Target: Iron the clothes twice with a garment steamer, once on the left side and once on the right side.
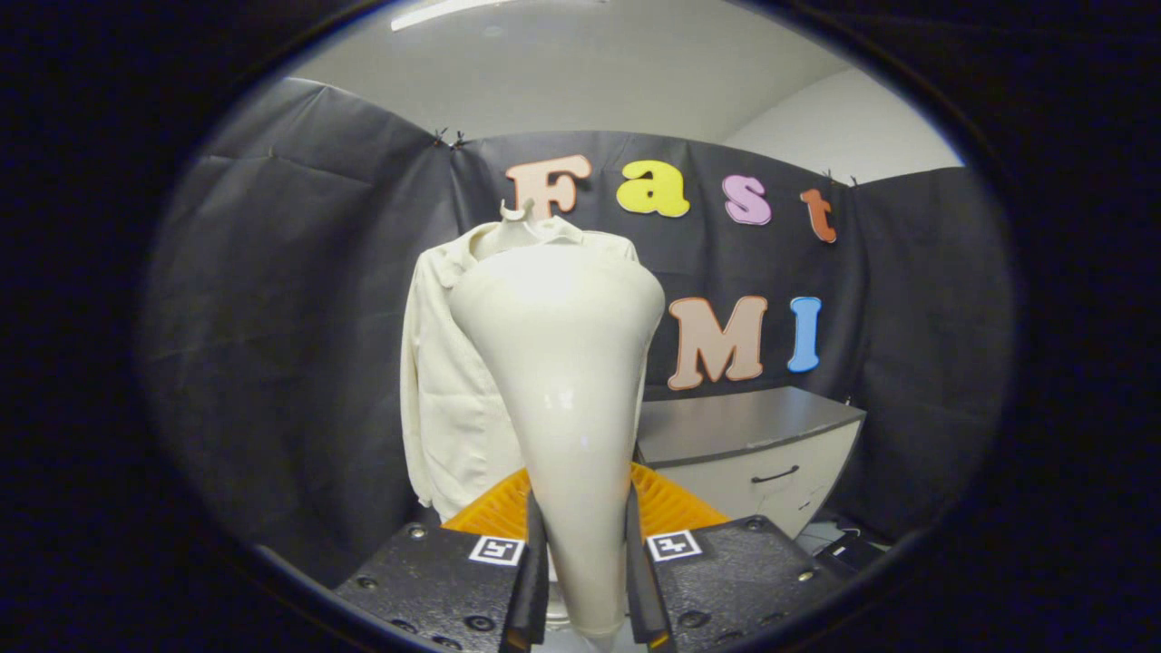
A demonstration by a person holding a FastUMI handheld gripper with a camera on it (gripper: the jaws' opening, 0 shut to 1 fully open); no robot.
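Booth wall (299, 299): black cloth, creased, hung on three sides behind everything else; pale ceiling with a strip light above it.

Garment (453, 399): cream long-sleeved shirt with collar, hanging upright on a pale hanger (513, 214) against the back wall. Its left half and one sleeve are in plain sight; the rest lies behind the steamer. Fabric hangs straight, with faint vertical folds. It stands beyond the fingers, apart from the steamer as far as can be told.

Garment steamer (567, 399): cream, glossy, cone-shaped body, narrow at the base and widening to a rounded head at the top. Held upright, rising from between the fingers and covering the middle and right of the shirt. Whether the head touches the cloth cannot be told.

Cabinet (753, 453): grey top, pale front, one dark drawer handle; stands to the right of the shirt, against the wall, well behind the steamer.

Orange ribbed piece (667, 503): fans out just behind the steamer's narrow base, right above the gripper body.

Gripper (585, 580): both fingers (537, 571) clamped against the steamer's narrow lower end, one on each side, gripping it firmly. A square marker tag sits on each half of the gripper body.
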